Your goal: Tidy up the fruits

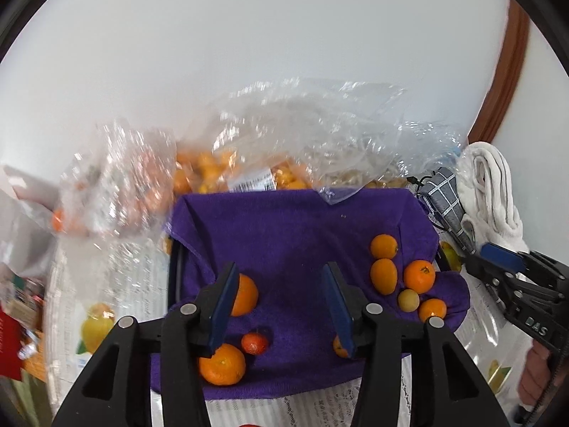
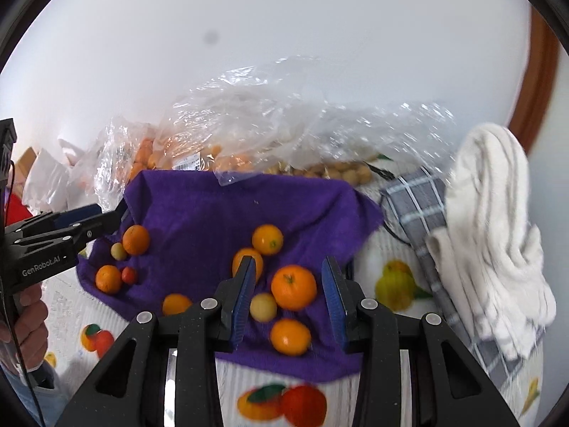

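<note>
Round orange citrus fruits [image 2: 293,287] lay loose on a purple terry towel [image 1: 291,224], one cluster by its right edge, a few at its left. Judged light, firm, prone to rolling; best pinched across the widest part. Left claw [image 1: 281,306] released, nothing between the pads. Right claw [image 2: 288,302] also released, above the cluster, gripping nothing. Clear plastic bags of fruit [image 2: 249,121] behind, on a fruit-print worktop cover [image 2: 391,249].

Loose oranges [image 2: 293,287] lie scattered on the purple towel [image 2: 199,210].
</note>
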Demonstrator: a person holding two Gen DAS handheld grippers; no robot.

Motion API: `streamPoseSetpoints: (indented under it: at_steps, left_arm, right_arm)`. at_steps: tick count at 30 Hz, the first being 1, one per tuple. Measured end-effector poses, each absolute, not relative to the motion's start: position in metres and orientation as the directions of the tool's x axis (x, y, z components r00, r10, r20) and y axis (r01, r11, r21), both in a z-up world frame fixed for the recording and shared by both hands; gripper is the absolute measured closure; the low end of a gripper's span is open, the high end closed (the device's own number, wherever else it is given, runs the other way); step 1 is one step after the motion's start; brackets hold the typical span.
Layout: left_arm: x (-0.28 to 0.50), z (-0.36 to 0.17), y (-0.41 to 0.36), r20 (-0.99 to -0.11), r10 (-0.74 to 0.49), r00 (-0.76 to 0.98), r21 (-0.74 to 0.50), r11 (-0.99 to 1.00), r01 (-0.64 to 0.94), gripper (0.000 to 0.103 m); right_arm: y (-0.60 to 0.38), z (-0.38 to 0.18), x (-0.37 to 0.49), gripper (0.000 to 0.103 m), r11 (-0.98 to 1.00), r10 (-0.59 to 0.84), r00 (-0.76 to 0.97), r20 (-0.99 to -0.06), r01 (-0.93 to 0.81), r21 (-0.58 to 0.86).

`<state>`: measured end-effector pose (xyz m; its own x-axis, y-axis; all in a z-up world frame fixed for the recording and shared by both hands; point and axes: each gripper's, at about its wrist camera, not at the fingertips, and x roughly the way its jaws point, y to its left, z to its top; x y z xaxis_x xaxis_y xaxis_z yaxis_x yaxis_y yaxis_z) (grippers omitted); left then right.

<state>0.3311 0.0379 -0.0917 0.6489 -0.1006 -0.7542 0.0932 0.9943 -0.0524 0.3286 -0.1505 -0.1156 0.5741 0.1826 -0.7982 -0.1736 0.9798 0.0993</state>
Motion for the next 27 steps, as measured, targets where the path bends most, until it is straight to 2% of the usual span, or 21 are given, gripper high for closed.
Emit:
streamPoseSetpoints:
  at_steps: [4,6,11,16,20,23,27]
  left_arm:
    - [0.3,-0.071,0.029,-0.73,-0.084,0.678,-0.012,0.994,0.109,0.055]
    - [0.276,-0.06,0.027,-0.716,-0.074,0.695,-0.009,0.995,0.097,0.052]
    - [0.218,-0.033,0.036,-0.667,-0.037,0.744,0.009,0.998,0.057,0.034]
    - [0.167,-0.008,0.046,-0.641,-0.023,0.767,0.003,0.999,0.032,0.029]
    - [0.127,0.009,0.048,-0.605,-0.009,0.796,-0.006,1.0,0.006,0.021]
    - [0.105,0.016,0.045,-0.586,0.002,0.81,-0.012,1.0,-0.011,0.017]
    - [0.079,0.02,0.04,-0.572,0.007,0.82,-0.009,1.0,-0.015,0.017]
  right_arm:
    - [-0.157,-0.1,0.3,0.064,0.982,0.174,0.57,-0.803,-0.157,0.101]
    - [-0.16,-0.093,0.285,0.057,0.984,0.164,0.58,-0.798,-0.154,0.091]
    - [-0.171,-0.075,0.248,0.051,0.985,0.173,0.599,-0.782,-0.13,0.118]
    - [-0.179,-0.052,0.201,0.034,0.977,0.212,0.63,-0.747,-0.147,0.152]
    - [-0.183,-0.034,0.162,0.012,0.981,0.188,0.684,-0.705,-0.162,0.105]
    - [-0.185,-0.022,0.133,0.007,0.982,0.177,0.719,-0.672,-0.176,0.07]
    - [-0.189,-0.009,0.102,0.004,0.98,0.181,0.74,-0.648,-0.189,0.058]
